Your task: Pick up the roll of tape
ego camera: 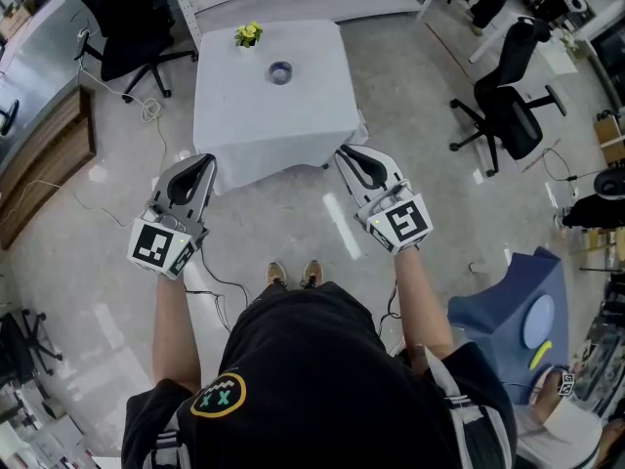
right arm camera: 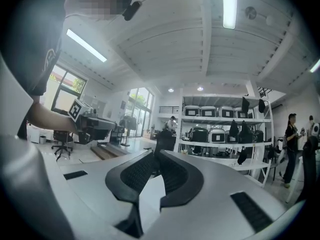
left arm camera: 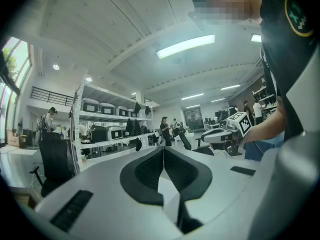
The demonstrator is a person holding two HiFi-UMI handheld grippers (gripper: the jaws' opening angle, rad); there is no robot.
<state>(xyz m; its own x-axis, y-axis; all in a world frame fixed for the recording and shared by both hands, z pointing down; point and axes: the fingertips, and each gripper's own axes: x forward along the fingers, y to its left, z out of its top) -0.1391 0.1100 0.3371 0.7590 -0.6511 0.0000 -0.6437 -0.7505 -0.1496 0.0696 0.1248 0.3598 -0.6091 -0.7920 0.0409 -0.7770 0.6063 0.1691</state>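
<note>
Left hand-held gripper [ego camera: 208, 159], right hand-held gripper [ego camera: 343, 150], closed, empty; tape roll [ego camera: 280, 71], potted flowers [ego camera: 248, 34] on table [ego camera: 293, 120]

Matt white cloth over the tabletop [ego camera: 273, 125], smooth, falling in soft folds at the hem. Glossy grey floor [ego camera: 293, 223], polished enough to mirror the lights. Smooth pale plastic with a faint satin sheen on the left tongs [left arm camera: 163, 149] and right tongs [right arm camera: 156, 155]; matt black ribbed pads [left arm camera: 150, 171] inside. Brown wood-look bench [ego camera: 44, 159]. Matt black cloth shirt [ego camera: 322, 379].
</note>
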